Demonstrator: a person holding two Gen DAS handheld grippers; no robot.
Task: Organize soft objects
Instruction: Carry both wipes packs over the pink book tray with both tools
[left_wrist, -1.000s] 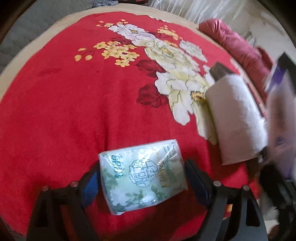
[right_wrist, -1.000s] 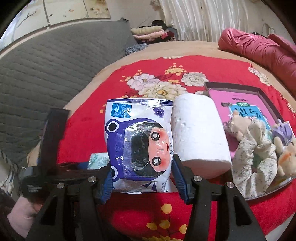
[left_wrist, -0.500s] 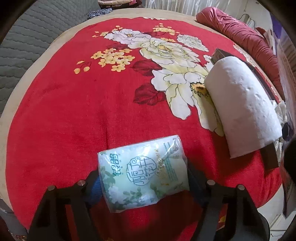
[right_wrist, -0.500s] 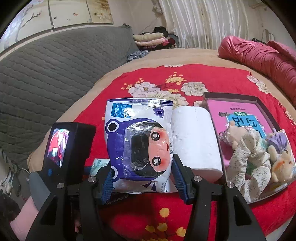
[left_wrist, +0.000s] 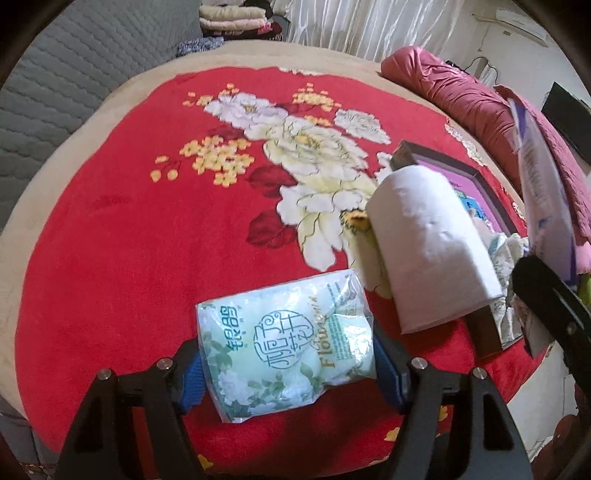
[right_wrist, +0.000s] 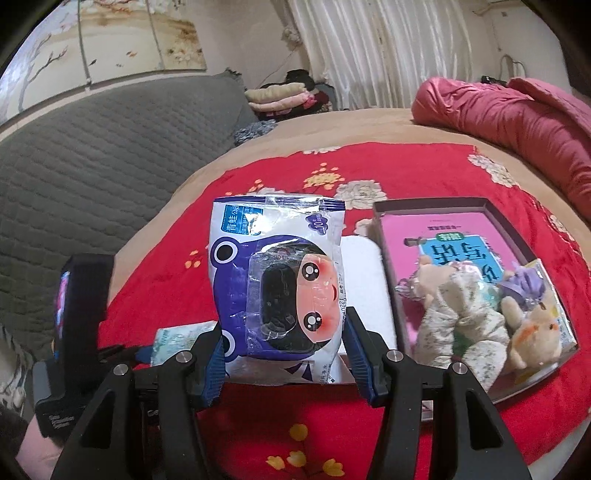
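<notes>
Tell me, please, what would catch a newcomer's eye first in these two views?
First, the red floral blanket that covers the bed. Then the two packs: a green flower-print tissue pack between the left gripper fingers, low over the blanket, and a blue cartoon-frog wipes pack upright in the right gripper. To the right, a white paper roll lies beside a shallow box of plush toys.

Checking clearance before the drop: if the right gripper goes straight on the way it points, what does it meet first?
Likely the white paper roll, lying directly behind the purple wipes pack held in the right gripper, beside the tray. Depth is unclear, so the pack might meet the red blanket first.
</notes>
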